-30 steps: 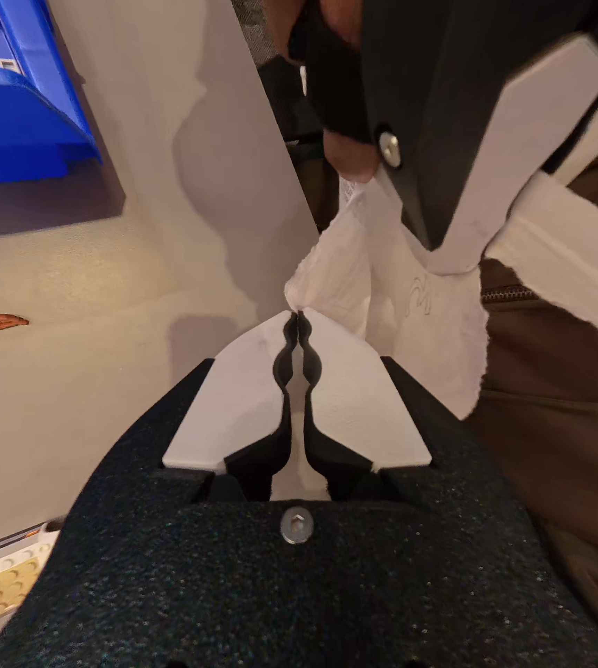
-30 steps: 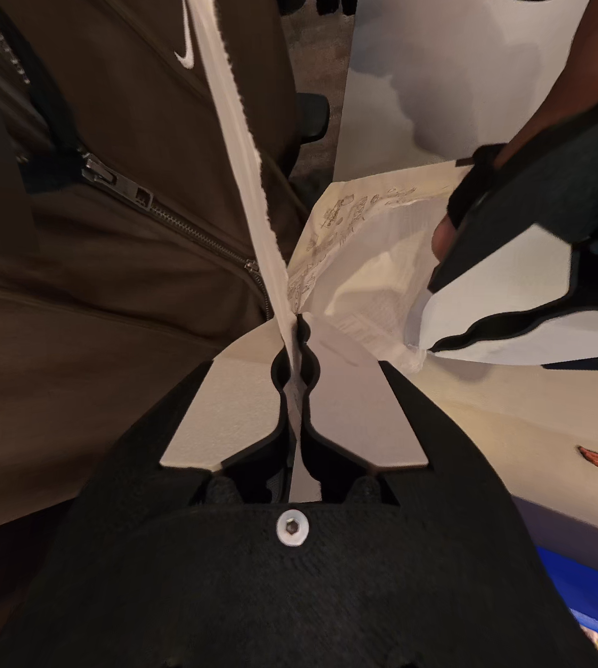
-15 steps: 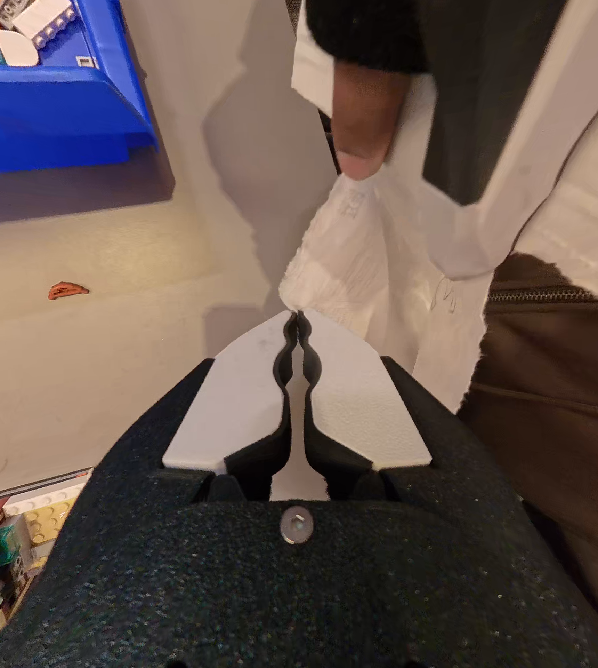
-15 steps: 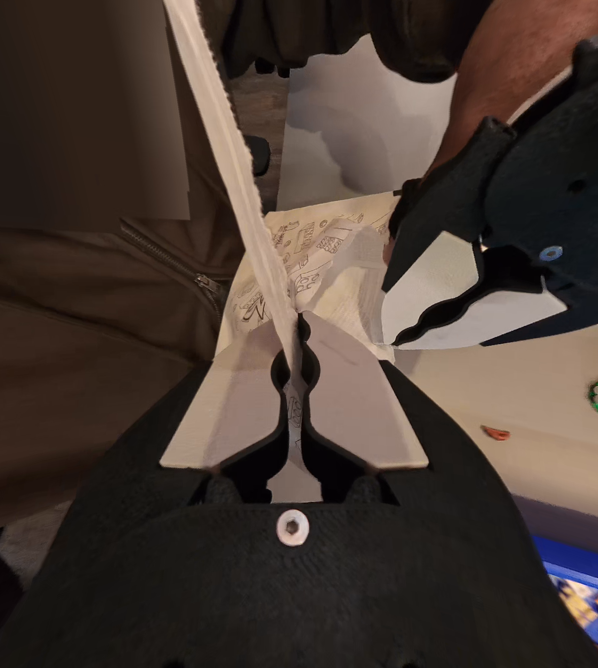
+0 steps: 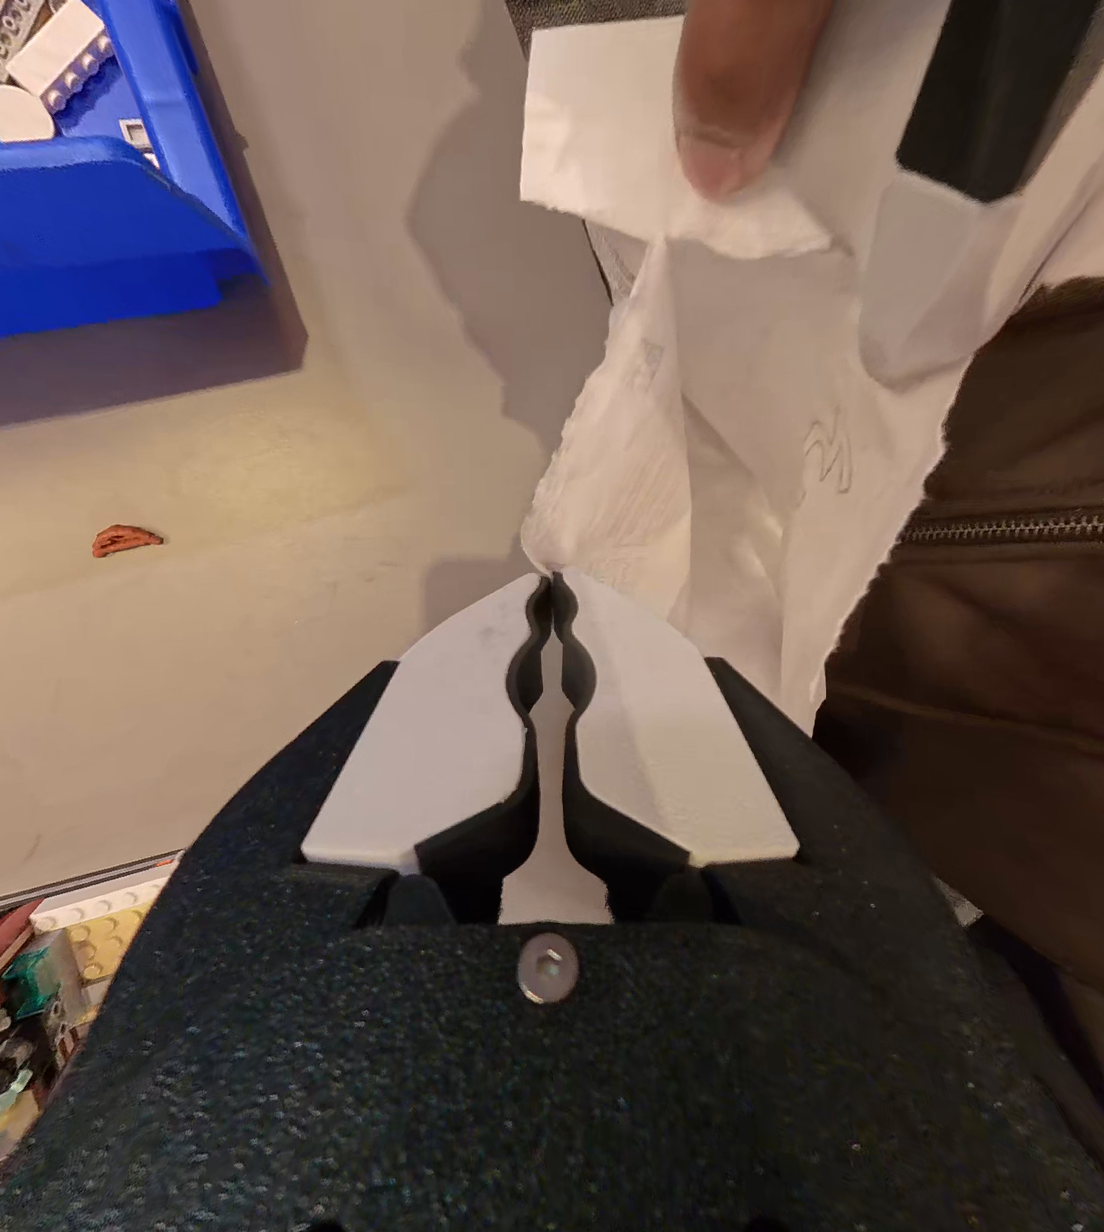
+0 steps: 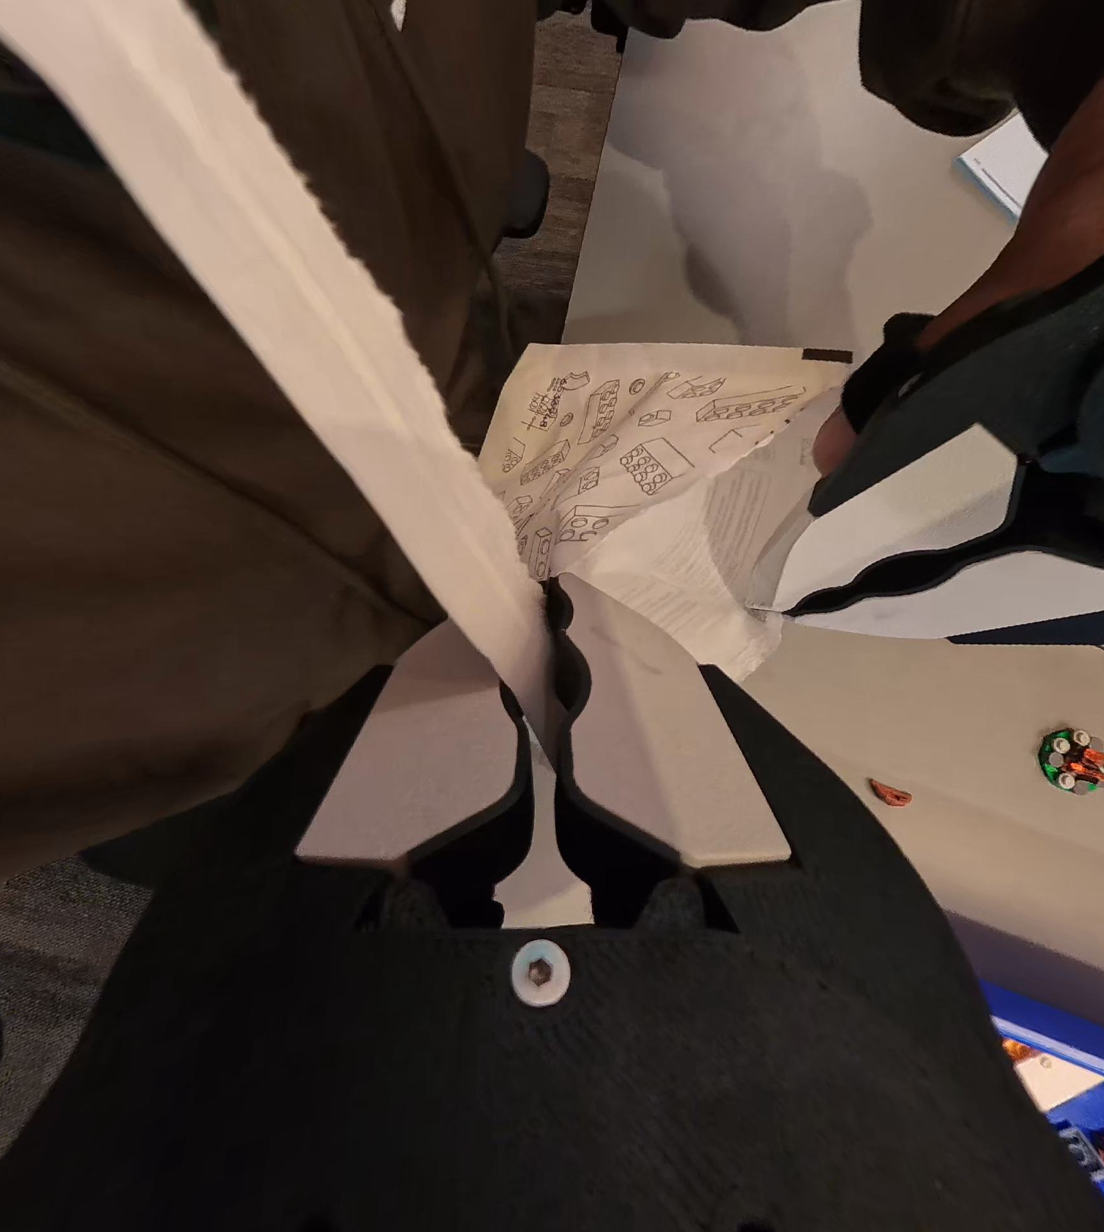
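White paper bag [image 6: 636, 480], printed with brick drawings, is hanging above the tabletop [image 5: 136, 667] between us: our right gripper [image 6: 553, 590] and left gripper [image 5: 553, 583] are both pinching it, fingers clamped together on torn paper.

We are seeing each gripper [image 5: 553, 587] wearing a black, grainy body, two pale grey fingers [image 5: 442, 727] with wavy black pads, and one silver screw [image 5: 548, 976] at centre. The person is wearing a dark brown jacket [image 5: 1003, 667] with a metal zip [image 5: 1029, 533].
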Demonstrator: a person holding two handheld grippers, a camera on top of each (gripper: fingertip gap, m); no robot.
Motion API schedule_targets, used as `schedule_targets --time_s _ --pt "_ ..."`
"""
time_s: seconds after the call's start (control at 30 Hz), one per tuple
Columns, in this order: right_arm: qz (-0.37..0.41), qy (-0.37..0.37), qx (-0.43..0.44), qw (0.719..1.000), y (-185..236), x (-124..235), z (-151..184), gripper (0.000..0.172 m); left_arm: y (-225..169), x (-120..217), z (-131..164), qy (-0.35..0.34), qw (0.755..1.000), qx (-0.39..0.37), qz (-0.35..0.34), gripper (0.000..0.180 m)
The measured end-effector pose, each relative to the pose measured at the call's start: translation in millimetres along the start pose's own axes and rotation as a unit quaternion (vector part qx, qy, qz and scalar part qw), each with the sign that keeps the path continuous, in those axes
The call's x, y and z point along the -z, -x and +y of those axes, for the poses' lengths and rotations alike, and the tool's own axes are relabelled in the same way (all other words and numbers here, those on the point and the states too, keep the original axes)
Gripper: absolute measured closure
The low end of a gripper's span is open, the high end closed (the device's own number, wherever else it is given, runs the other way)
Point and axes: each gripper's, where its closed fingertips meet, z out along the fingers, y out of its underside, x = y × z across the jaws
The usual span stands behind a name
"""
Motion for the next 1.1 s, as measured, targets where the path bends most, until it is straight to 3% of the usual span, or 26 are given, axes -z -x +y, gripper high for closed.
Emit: schedule_targets --time_s 0.43,0.7,0.9,1.1 --pt "0.054 0.001 0.025 0.998 -3.3 1.0 6.4 0.172 -7.9 6.6 -11.9 -0.041 0.999 -0.023 0.012 0.18" --pt "0.049 0.006 0.041 0.998 0.1 -5.2 1.7 0.171 -11.4 6.2 -36.4 -0.036 0.996 -0.079 0.028 0.159" --pt "0.055 0.017 0.055 0.997 -0.1 -7.5 -0.4 0.172 -23.7 -8.5 -45.7 -0.012 0.989 -0.118 0.089 0.153" --pt "0.065 0.036 0.058 0.996 0.4 -9.0 6.4 0.172 -26.6 -27.1 -48.4 0.007 0.987 -0.115 0.11 0.18"
